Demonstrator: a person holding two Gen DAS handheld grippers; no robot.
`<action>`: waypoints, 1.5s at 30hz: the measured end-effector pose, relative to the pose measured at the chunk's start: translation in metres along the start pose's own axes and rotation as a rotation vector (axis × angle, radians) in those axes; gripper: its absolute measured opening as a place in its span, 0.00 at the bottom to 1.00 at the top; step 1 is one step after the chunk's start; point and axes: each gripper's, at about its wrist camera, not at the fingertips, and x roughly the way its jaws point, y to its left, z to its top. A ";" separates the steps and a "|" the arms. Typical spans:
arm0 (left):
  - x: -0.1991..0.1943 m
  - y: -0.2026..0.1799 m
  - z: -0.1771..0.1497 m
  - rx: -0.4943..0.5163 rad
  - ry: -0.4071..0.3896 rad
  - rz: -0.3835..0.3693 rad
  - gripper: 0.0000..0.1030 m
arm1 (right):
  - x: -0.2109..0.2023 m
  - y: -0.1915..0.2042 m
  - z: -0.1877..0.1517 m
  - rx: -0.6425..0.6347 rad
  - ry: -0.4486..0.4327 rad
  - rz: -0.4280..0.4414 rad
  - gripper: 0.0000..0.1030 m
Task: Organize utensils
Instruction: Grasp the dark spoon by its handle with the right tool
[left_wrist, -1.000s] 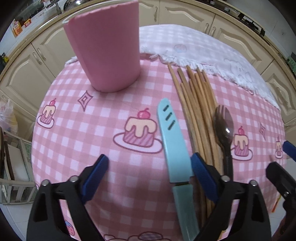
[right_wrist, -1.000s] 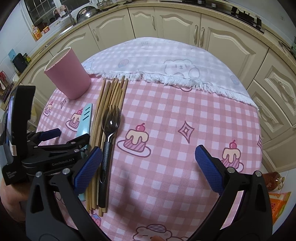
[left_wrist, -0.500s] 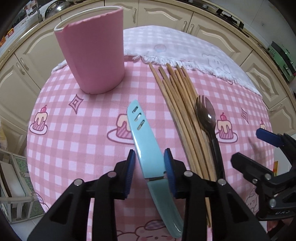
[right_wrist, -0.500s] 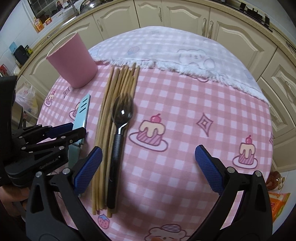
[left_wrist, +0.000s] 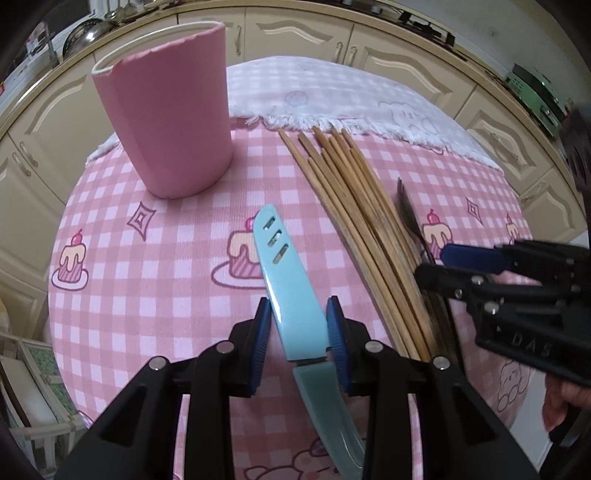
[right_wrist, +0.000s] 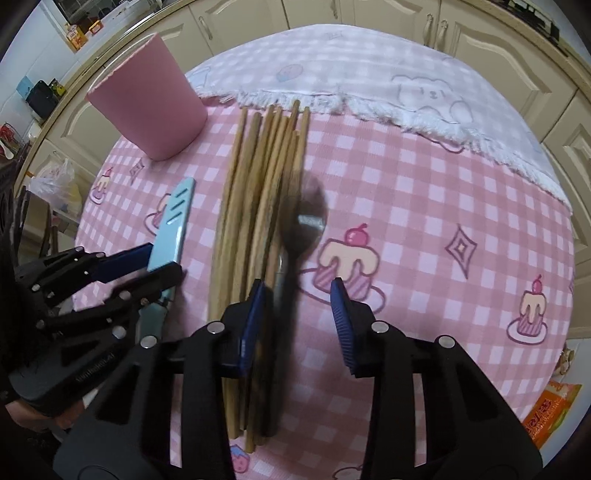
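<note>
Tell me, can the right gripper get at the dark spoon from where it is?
Probably yes. The right gripper is open, and the spoon handle runs between its fingers. The chopsticks lie right against the handle, so the left finger may catch them too.

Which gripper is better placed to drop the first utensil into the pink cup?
Left. The left gripper is shut on the light blue sheathed knife, and the tall pink cup stands just ahead. The right gripper is open around the dark spork beside the wooden chopsticks.
</note>
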 end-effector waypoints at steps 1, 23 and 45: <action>0.000 -0.001 0.000 0.000 0.001 0.001 0.30 | 0.001 0.000 0.002 0.002 0.003 -0.001 0.36; 0.005 -0.011 0.005 0.049 0.013 0.031 0.29 | 0.009 0.002 0.012 -0.060 0.048 -0.141 0.13; 0.005 0.007 0.002 0.000 0.014 0.040 0.63 | 0.001 -0.009 -0.004 -0.023 -0.005 -0.018 0.13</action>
